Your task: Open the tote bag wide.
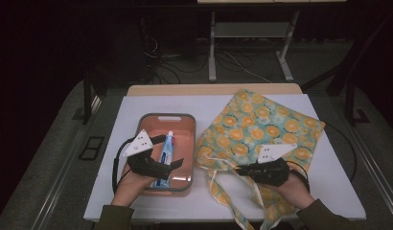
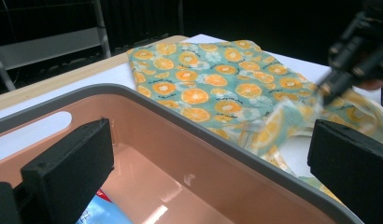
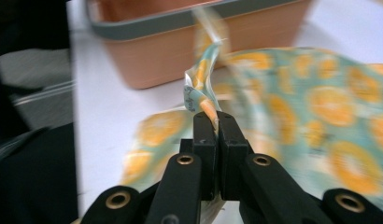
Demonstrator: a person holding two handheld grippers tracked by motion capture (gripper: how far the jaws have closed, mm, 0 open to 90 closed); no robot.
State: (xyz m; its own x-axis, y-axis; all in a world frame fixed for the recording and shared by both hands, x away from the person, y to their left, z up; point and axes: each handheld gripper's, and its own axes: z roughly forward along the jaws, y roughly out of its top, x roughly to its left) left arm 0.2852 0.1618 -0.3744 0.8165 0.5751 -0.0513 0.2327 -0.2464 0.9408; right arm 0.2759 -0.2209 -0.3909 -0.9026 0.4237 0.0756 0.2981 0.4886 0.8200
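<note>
Orange-slice cotton on teal: a printed tote bag [image 1: 261,127] spread flat over the right half of the white counter [image 1: 329,191], straps trailing toward the near edge. Right hand-held gripper [image 1: 238,169] low over the bag's near left corner, jaws clenched on a strip of the bag's fabric [image 3: 201,93]; in the right gripper view, the two black jaws pressed together with the cloth pinched between them and standing up in a twisted fold just above the tips. Same pinch seen from the left gripper view, at upper right, with the fabric drawn up off the counter into a small peak [image 2: 278,123].

Just left of the bag, touching or nearly touching its edge, a salmon-pink tray with a grey rim [image 1: 185,117] and a handle slot in the far wall. Inside, a toothpaste tube [image 1: 167,151] lying lengthwise, white cap toward the far end. Left hand-held gripper [image 1: 174,150] poised over the near part of the tray, jaws spread wide and released, one over the tray's inside and the other out beyond its right rim, gripping nothing. Blue-and-red corner of the tube visible below the inner jaw in the left gripper view [image 2: 103,210].
</note>
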